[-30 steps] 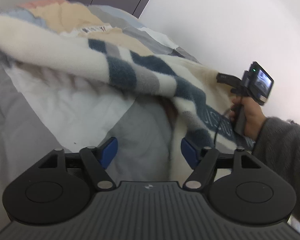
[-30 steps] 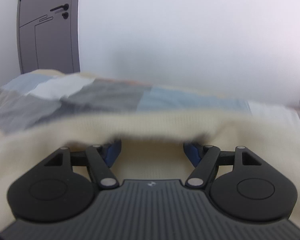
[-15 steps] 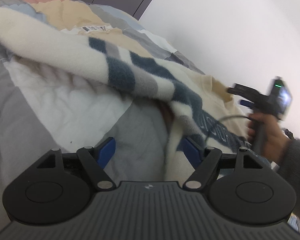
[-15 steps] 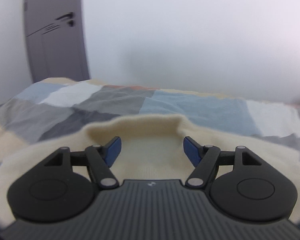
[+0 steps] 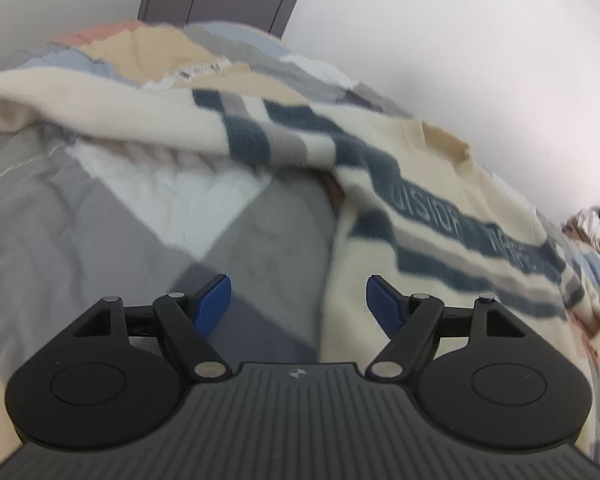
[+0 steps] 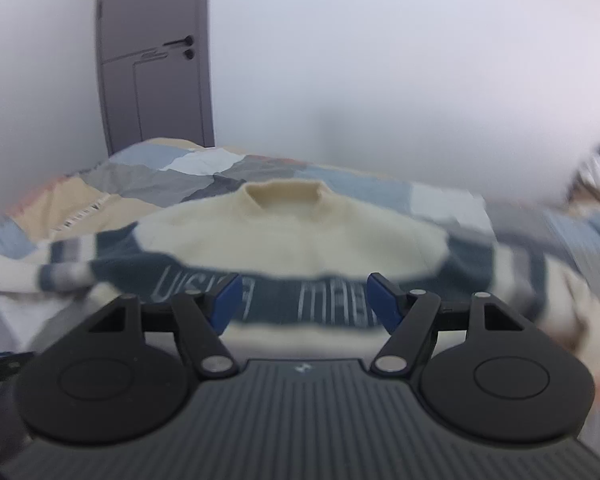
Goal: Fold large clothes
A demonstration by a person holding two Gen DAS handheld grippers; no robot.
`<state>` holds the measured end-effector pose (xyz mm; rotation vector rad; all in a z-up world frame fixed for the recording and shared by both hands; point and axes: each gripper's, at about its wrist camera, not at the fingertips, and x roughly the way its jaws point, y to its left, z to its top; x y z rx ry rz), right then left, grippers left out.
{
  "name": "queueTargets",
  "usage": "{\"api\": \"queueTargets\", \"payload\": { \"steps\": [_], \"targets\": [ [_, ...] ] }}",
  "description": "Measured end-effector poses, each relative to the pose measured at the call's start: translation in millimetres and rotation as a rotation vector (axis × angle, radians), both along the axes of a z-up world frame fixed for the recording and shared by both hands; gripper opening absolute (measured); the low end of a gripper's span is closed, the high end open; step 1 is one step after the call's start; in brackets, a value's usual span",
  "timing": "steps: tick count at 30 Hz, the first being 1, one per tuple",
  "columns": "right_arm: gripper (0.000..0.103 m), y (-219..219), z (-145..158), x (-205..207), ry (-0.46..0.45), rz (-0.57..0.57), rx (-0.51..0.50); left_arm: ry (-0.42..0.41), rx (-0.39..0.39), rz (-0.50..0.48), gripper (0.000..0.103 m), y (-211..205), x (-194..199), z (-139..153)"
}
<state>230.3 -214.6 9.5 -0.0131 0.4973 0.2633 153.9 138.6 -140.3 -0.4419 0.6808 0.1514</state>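
Note:
A cream sweater (image 6: 292,236) with dark blue and grey stripes and lettering lies spread on the bed, collar away from me. In the left wrist view the sweater (image 5: 440,216) lies to the right, one sleeve (image 5: 148,128) stretched out to the left. My left gripper (image 5: 298,300) is open and empty, above the bedcover by the sweater's side edge. My right gripper (image 6: 304,298) is open and empty, held above the sweater's striped chest.
The bed carries a patchwork cover (image 5: 100,216) of grey, white, blue and tan patches. A grey door (image 6: 156,68) stands in the white wall behind the bed. A pile of other items (image 5: 596,228) sits at the far right.
The right gripper has let go of the sweater and drawn back and up, so the whole collar and chest now show. The left view has shifted; the right hand is out of it.

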Motion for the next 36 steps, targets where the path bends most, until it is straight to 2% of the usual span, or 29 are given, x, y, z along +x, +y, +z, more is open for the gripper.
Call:
{"api": "queueTargets", "payload": {
  "steps": [2, 5, 10, 15, 20, 24, 27, 28, 29, 30, 32, 36],
  "targets": [
    [0.071, -13, 0, -33, 0.034, -0.046, 0.042, 0.036, -0.023, -0.035, 0.079, -7, -9, 2],
    [0.071, -31, -11, -74, 0.066, -0.066, 0.129, 0.092, 0.029, -0.073, 0.079, -27, -24, 2],
    [0.071, -66, -45, -116, 0.202, -0.146, 0.272, 0.133, -0.048, -0.103, 0.079, -44, -50, 3],
    [0.071, -105, -74, -130, 0.334, -0.297, 0.414, 0.179, -0.106, -0.097, 0.079, -57, -70, -3],
    [0.073, -129, -95, -136, 0.380, -0.382, 0.535, 0.231, -0.230, -0.049, 0.077, -59, -92, -18],
    [0.073, -142, -109, -136, 0.398, -0.439, 0.648, 0.214, -0.304, -0.099, 0.070, -68, -99, -22],
    [0.073, -147, -115, -134, 0.425, -0.454, 0.686, 0.234, -0.311, -0.153, 0.057, -83, -101, -26],
    [0.073, -146, -116, -134, 0.434, -0.451, 0.680, 0.250, -0.316, -0.165, 0.049, -86, -100, -29],
    [0.073, -143, -117, -133, 0.444, -0.446, 0.666, 0.267, -0.323, -0.181, 0.037, -90, -100, -32],
    [0.073, -140, -117, -132, 0.450, -0.436, 0.649, 0.275, -0.320, -0.184, 0.030, -92, -99, -32],
    [0.073, -134, -116, -132, 0.437, -0.425, 0.604, 0.251, -0.320, -0.184, 0.015, -90, -99, -28],
    [0.073, -132, -110, -132, 0.381, -0.423, 0.583, 0.133, -0.409, -0.171, 0.011, -74, -95, -13]
  ]
}}
